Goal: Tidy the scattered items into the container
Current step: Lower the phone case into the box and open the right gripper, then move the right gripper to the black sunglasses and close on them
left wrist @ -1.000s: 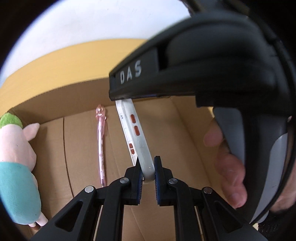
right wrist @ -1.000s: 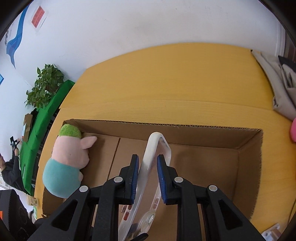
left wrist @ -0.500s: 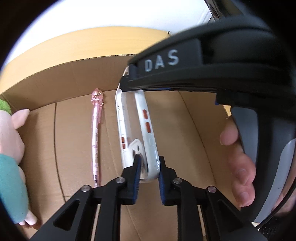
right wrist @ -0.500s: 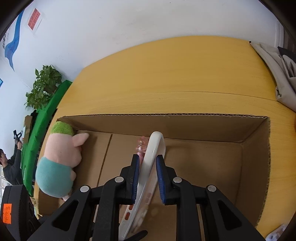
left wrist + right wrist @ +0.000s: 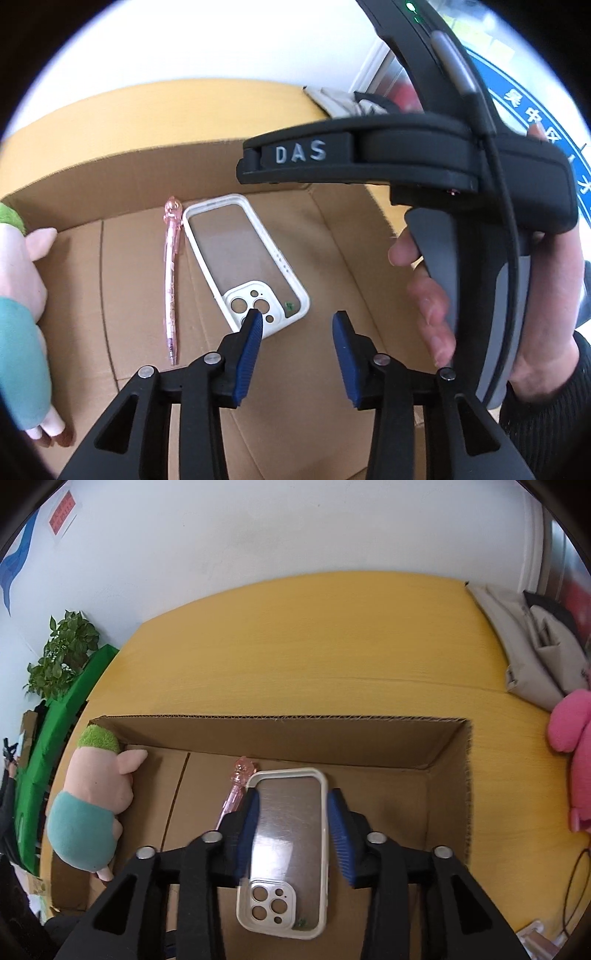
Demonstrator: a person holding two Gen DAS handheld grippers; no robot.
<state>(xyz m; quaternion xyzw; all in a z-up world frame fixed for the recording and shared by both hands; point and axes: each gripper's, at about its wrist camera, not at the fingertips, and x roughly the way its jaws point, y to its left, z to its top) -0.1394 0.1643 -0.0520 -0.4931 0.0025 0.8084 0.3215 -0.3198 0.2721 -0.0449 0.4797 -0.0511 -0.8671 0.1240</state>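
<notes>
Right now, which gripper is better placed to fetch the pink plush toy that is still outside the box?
The right gripper, I think. Its view shows the pink plush toy on the table, right of the cardboard box. Both grippers are open, the phone case lies flat inside, and the left gripper faces the box floor.

The phone case (image 5: pixel 284 853) at the lower middle of the right wrist frame has a cream-white rim, a clear smoky back and a cream camera block with round holes. Left of it lies a translucent pink pen (image 5: pixel 170 280) with fine pink print along its barrel. The box (image 5: pixel 280 734) is plain brown cardboard. At the left edge, the plush toy (image 5: pixel 92 805) shows pale pink skin, a teal body and a bright green top. The counter (image 5: pixel 314 646) is warm yellow wood grain. Both claws, left claw (image 5: pixel 297 332) and right claw (image 5: pixel 293 812), are black with ribbed blue pads (image 5: pixel 340 830). A hot-pink plush (image 5: pixel 572 731) sits at the right edge, beside a beige bag (image 5: pixel 532 646).
</notes>
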